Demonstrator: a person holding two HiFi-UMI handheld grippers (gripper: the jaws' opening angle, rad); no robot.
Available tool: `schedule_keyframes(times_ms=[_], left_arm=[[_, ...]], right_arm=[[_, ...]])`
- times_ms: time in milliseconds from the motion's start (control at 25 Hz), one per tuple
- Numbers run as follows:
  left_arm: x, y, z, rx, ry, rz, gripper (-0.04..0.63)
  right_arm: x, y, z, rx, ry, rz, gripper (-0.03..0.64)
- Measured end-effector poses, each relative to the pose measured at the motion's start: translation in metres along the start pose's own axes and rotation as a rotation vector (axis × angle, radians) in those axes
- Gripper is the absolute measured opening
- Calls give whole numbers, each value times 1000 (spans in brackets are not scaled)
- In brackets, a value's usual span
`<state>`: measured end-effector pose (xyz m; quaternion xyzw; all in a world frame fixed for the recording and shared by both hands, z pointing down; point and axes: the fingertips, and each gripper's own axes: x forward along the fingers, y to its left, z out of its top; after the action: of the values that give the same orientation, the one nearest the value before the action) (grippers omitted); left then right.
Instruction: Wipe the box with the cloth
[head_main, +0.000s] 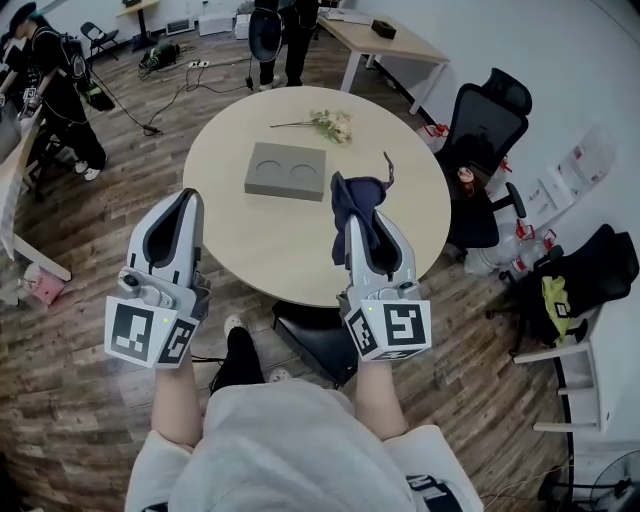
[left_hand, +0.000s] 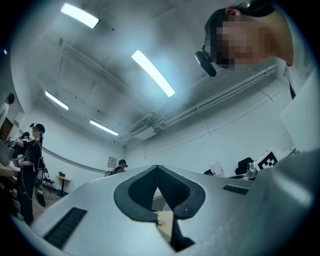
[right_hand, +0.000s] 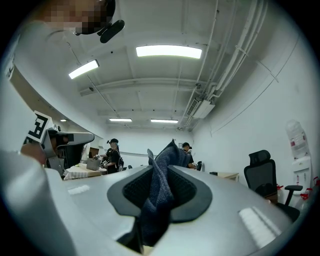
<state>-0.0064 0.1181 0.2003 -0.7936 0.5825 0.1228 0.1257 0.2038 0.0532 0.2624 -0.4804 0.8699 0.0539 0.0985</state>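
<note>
**A:** What is seen in the head view?

**B:** A round worktop (head_main: 260, 245) is seen from above. The grey box (head_main: 287, 171), with two round hollows in its top, is laid flat near the middle. A spray of flowers (head_main: 328, 124) is laid beyond it, toward the far edge. The left tool (head_main: 185, 197) is held over the near left edge of the worktop, well apart from the box. The right tool (head_main: 357, 222) is held over the near right part, pointed away from the person. The dark blue cloth (head_main: 356, 195) is bunched at its tip, just beside the box's right edge. Whether cloth and box touch cannot be told. A black office chair (head_main: 487, 120) is set past the worktop's right side.

**A:** And what is shown in the left gripper view?

**B:** The jaws of the left tool (left_hand: 158, 170) are brought together at their tips, and nothing is gripped between them. Long ceiling lights (left_hand: 152, 72) are seen overhead, so the tool is tilted upward.

**A:** What is made out in the right gripper view?

**B:** The cloth (right_hand: 159, 200) is clamped between the jaws of the right tool (right_hand: 162, 172). It is pinched into a twisted fold, and its free end is raised above the tips. Two standing people are seen far off across the room, and a black office chair (right_hand: 262, 167) is seen at the right.
</note>
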Motion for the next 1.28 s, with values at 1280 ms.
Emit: schedule_keyframes(times_ms=[1280], left_arm=[[193,167,-81,-55,31,-140,8]], right_arm=[[231,-33,-59,10,40,-140,91]])
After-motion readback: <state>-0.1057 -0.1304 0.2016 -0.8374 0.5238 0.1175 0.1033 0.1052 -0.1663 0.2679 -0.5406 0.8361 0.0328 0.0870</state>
